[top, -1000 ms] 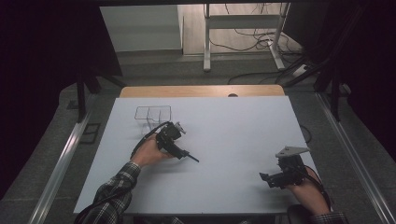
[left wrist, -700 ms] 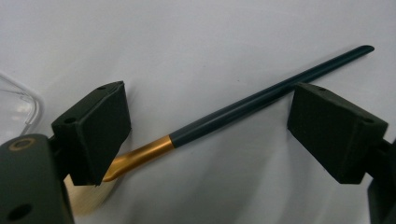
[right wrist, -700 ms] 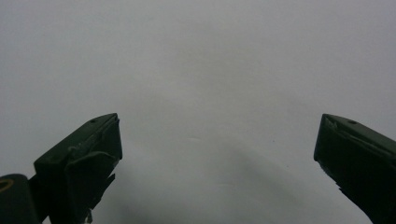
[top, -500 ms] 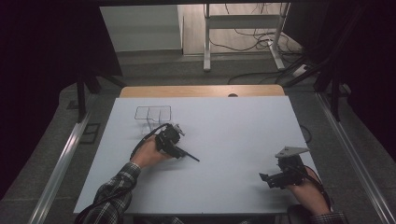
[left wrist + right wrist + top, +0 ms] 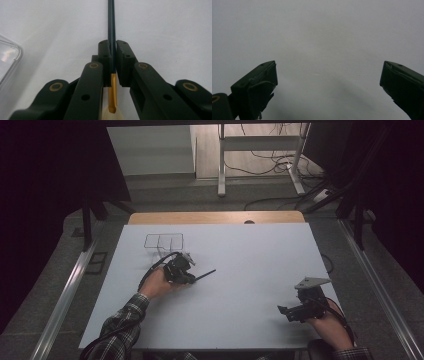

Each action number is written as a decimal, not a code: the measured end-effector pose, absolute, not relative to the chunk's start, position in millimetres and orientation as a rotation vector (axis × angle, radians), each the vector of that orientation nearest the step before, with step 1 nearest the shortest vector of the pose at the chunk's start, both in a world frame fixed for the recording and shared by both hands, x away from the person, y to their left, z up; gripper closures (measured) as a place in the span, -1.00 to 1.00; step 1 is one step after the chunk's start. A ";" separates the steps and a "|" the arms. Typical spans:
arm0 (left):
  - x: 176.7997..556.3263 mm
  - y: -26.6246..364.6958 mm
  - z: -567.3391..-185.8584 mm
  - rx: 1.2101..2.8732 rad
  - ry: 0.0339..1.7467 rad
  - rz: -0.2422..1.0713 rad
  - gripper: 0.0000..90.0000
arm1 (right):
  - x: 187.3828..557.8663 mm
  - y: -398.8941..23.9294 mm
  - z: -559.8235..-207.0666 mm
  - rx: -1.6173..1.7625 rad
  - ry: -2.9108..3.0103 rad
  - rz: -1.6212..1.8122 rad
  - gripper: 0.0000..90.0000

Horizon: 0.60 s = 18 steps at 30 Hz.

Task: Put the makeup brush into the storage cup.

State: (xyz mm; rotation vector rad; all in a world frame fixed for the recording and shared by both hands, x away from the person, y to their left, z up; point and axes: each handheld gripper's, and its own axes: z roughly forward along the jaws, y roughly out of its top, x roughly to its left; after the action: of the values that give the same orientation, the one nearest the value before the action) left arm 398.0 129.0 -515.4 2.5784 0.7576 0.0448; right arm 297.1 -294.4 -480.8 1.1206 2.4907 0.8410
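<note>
A thin paintbrush (image 5: 111,30) with a dark handle, gold ferrule and pale bristles sits between the pads of my left gripper (image 5: 113,47). The jaws have just been closing, and they now pinch the handle just ahead of the ferrule. In the high view my left gripper (image 5: 192,279) rests at the table's left middle, and the paintbrush (image 5: 206,273) handle sticks out to the upper right. My right gripper (image 5: 287,312) lies near the front right edge, pointing left. The right gripper (image 5: 328,72) jaws stand wide apart over bare white table.
A clear plastic case (image 5: 164,241) lies flat behind the left hand; the case (image 5: 7,57) corner shows at the left of the left gripper view. The white table (image 5: 250,255) ends in a wooden strip (image 5: 215,217) at the back. Metal rails run along both sides.
The left gripper's jaws have closed on the brush. The brush handle's free end, which pointed toward the lower right, now points to the upper right. The right hand has stayed put.
</note>
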 end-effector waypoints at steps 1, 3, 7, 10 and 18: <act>397.8 128.6 -515.2 2.582 0.756 0.049 0.85 | 297.1 -294.3 -480.8 1.121 2.491 0.841 -0.98; 397.1 128.2 -515.1 2.580 0.757 0.057 0.85 | 297.1 -294.4 -480.7 1.121 2.491 0.841 -0.97; 396.5 128.7 -514.0 2.577 0.768 0.074 0.85 | 297.2 -294.7 -480.4 1.123 2.489 0.845 -0.97; 395.7 131.0 -510.9 2.563 0.773 0.081 0.85 | 297.2 -294.8 -480.3 1.125 2.487 0.847 -0.98; 390.9 134.9 -503.3 2.539 0.766 0.070 0.85 | 297.2 -294.6 -480.1 1.126 2.485 0.848 -0.98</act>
State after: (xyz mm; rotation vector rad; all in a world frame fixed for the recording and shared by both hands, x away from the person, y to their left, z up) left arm 390.9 134.9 -503.3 2.5385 0.7660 0.0697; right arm 297.2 -294.6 -480.1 1.1259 2.4850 0.8484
